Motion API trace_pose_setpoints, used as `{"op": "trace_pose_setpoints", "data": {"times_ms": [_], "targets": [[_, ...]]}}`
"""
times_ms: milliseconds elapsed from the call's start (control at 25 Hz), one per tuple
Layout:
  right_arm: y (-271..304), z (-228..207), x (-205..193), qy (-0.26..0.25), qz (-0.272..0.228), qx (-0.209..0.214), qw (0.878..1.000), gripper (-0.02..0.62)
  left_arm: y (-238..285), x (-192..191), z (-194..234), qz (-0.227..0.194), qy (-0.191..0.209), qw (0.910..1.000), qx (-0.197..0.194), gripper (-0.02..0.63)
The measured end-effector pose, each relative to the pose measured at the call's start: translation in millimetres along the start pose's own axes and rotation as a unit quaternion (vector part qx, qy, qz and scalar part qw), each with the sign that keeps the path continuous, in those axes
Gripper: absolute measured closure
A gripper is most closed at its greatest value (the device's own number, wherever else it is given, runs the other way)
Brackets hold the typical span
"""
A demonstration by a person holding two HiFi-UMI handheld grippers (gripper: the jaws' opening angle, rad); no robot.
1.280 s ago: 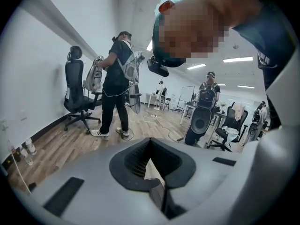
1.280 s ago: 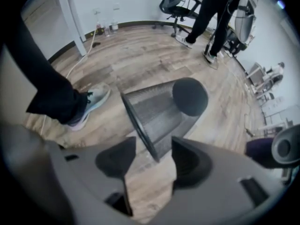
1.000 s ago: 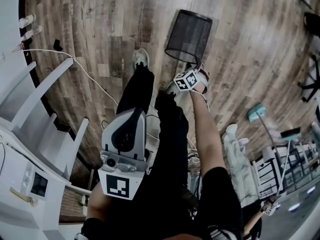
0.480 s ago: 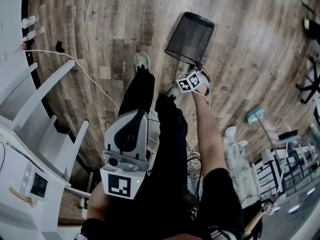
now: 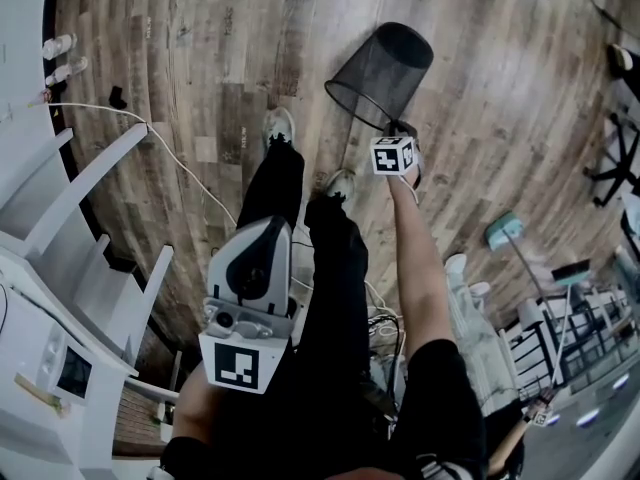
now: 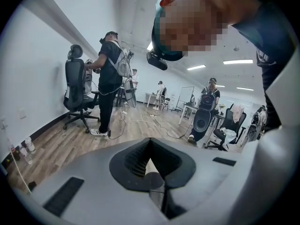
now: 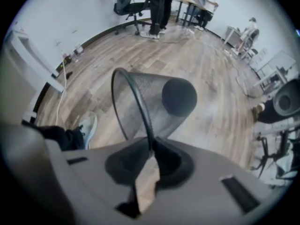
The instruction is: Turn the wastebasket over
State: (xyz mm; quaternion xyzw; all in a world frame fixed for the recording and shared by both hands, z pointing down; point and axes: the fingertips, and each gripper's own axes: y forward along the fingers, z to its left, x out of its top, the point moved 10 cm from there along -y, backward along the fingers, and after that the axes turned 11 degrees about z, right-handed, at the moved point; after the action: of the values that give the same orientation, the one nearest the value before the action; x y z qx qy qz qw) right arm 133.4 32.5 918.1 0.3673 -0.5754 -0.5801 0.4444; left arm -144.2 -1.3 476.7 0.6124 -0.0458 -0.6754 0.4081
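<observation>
A black mesh wastebasket (image 5: 385, 73) rests tilted on the wooden floor just ahead of the person's shoes, its closed base pointing away and its open rim toward me. My right gripper (image 5: 399, 133) points down at the near part of that rim. In the right gripper view the wire rim (image 7: 140, 111) runs into the right gripper (image 7: 151, 150); its jaws have just been closing and now pinch the rim. My left gripper (image 5: 266, 228) is held near the person's waist, away from the basket. The left gripper (image 6: 149, 146) is shut with nothing in it.
White shelving (image 5: 70, 218) and a white cable (image 5: 170, 148) line the left side. The person's shoes (image 5: 279, 126) stand just short of the basket. A mop (image 5: 505, 230) and white racks (image 5: 560, 328) are at the right. The left gripper view shows office chairs (image 6: 77, 90) and other people (image 6: 108, 78).
The right gripper has rolled and risen slightly with the rim in it. The near rim has come up and the basket has tipped away. The left gripper has stayed put.
</observation>
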Motion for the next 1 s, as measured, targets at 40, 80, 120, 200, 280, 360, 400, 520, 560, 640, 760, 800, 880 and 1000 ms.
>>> {"op": "trace_pose_setpoints", "data": {"times_ms": [40, 80, 120, 200, 280, 360, 400, 520, 560, 640, 760, 800, 880, 1000], "targets": [[-3, -5, 3, 0.019, -0.004, 0.01, 1.0, 0.535, -1, 0, -1, 0.002, 0.0, 1.0, 0.0, 0.572], [-6, -10, 5, 0.038, -0.01, 0.02, 0.999, 0.537, -1, 0, -1, 0.003, 0.0, 1.0, 0.0, 0.572], [-9, -15, 8, 0.056, -0.015, 0.029, 0.998, 0.537, -2, -1, -2, 0.003, 0.001, 1.0, 0.0, 0.572], [-15, -26, 15, 0.088, -0.028, 0.043, 0.995, 0.538, -2, 0, -3, 0.003, 0.002, 1.0, 0.0, 0.572], [-20, -39, 20, 0.119, -0.036, 0.054, 0.991, 0.54, -2, -1, -4, 0.002, 0.001, 1.0, -0.001, 0.572], [-27, -51, 22, 0.151, -0.034, 0.064, 0.986, 0.54, 0, -1, -6, -0.001, 0.002, 1.0, -0.003, 0.572], [-31, -57, 23, 0.166, -0.032, 0.071, 0.983, 0.541, 1, 0, -6, -0.002, 0.002, 1.0, -0.005, 0.572], [-39, -68, 27, 0.196, -0.038, 0.094, 0.975, 0.541, 8, -2, -7, 0.006, 0.003, 0.9999, -0.012, 0.571], [-41, -71, 28, 0.201, -0.039, 0.099, 0.974, 0.542, 10, -4, -7, 0.012, 0.001, 0.9998, -0.015, 0.571], [-46, -75, 30, 0.206, -0.038, 0.108, 0.972, 0.543, 14, -5, -7, 0.023, -0.002, 0.9995, -0.02, 0.571], [-53, -77, 30, 0.214, -0.03, 0.122, 0.969, 0.545, 19, -8, -8, 0.044, 0.0, 0.9987, -0.025, 0.571], [-55, -77, 29, 0.217, -0.027, 0.127, 0.967, 0.545, 21, -10, -8, 0.052, -0.001, 0.9982, -0.028, 0.571], [-60, -76, 26, 0.223, -0.021, 0.138, 0.965, 0.546, 26, -15, -8, 0.074, -0.01, 0.9965, -0.037, 0.569], [-69, -73, 22, 0.226, -0.014, 0.153, 0.962, 0.548, 37, -26, -5, 0.111, -0.032, 0.9918, -0.055, 0.53]]}}
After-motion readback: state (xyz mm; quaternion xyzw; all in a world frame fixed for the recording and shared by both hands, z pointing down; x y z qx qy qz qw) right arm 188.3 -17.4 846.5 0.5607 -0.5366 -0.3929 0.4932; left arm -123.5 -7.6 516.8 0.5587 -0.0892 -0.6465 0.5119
